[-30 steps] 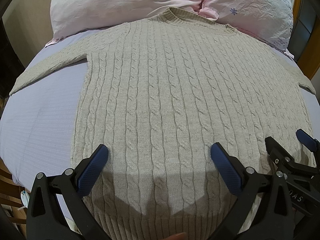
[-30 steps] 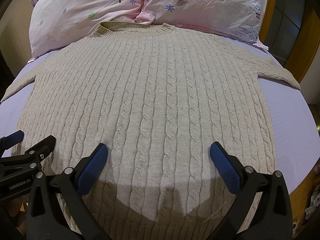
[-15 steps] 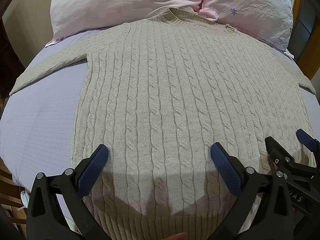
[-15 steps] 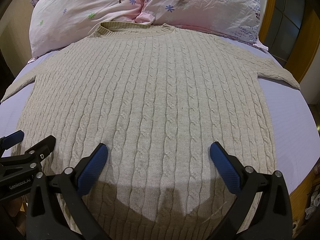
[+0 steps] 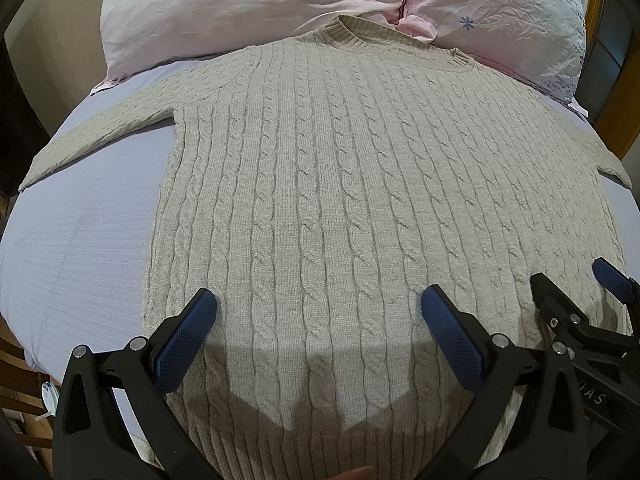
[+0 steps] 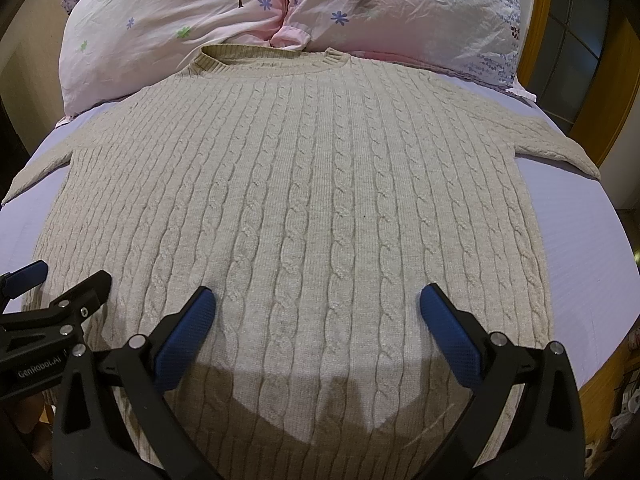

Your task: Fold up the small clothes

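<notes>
A beige cable-knit sweater (image 5: 340, 184) lies flat and spread out on a lilac bed sheet (image 5: 88, 232), collar at the far end, sleeves out to both sides. It also shows in the right wrist view (image 6: 312, 184). My left gripper (image 5: 318, 320) is open and empty, held above the sweater's lower left part. My right gripper (image 6: 318, 320) is open and empty above the lower right part. The right gripper also shows at the right edge of the left wrist view (image 5: 572, 292), and the left gripper shows at the left edge of the right wrist view (image 6: 68, 284).
Two pink flowered pillows (image 6: 248, 12) lie at the head of the bed, just past the collar. A wooden door frame (image 6: 616, 92) stands at the right. The bed's edge drops off at the left (image 5: 24, 344) and at the right (image 6: 616, 320).
</notes>
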`<state>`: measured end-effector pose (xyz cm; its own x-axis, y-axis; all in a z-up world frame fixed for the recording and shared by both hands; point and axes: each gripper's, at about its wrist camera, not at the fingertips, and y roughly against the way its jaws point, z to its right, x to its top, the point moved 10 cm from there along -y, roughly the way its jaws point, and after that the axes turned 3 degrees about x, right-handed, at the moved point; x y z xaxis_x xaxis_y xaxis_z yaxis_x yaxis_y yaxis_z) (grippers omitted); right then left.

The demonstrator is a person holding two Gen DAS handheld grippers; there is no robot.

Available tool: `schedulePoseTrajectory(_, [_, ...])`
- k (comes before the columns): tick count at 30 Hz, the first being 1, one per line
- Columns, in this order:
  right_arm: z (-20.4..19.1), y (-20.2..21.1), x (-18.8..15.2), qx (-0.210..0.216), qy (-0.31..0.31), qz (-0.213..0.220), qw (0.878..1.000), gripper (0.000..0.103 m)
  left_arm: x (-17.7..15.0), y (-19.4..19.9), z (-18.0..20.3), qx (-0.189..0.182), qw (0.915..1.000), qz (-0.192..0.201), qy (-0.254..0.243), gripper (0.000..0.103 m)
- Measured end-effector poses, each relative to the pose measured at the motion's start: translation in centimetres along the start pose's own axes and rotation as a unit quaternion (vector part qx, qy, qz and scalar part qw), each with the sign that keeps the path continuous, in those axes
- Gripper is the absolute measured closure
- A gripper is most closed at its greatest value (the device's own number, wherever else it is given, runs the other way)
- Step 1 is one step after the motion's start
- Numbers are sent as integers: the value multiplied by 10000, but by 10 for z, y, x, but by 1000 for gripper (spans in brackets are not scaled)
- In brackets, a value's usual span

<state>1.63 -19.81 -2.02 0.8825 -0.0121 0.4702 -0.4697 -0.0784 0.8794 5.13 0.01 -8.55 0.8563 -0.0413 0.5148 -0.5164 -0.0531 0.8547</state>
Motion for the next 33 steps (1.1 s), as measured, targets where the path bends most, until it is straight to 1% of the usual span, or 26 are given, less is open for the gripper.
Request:
schedulePoseTrajectory(15, [1,-1,-1,1,15,-19,10000,2,0,0,0,0,10000,23,-5,1])
schedulePoseTrajectory(24, [-1,-2,0,23,69,-30,10000,2,2,1,1,-6,10000,-28,-24,1])
schedulePoseTrajectory(26, [-1,-2,1,51,108,-9,9999,2,2,0,1,-6,10000,-28,-32,1])
schedulePoseTrajectory(29, [-1,-3,6,332,271,168,9989,2,2,0,1,-37,10000,21,-82,1])
schedulePoseTrajectory(30, [7,-1,12,583,136,239,9979,2,2,1,1,-81,9999,64,-119,1])
schedulePoseTrajectory(32, [34,8,28,818,-319,466,9950,2,3,2,1,-187,9996,141,-172,1])
schedulePoseTrajectory(33, [70,17,46,845,-816,744,9903,2,5,4,-1,-263,9993,218,-172,1])
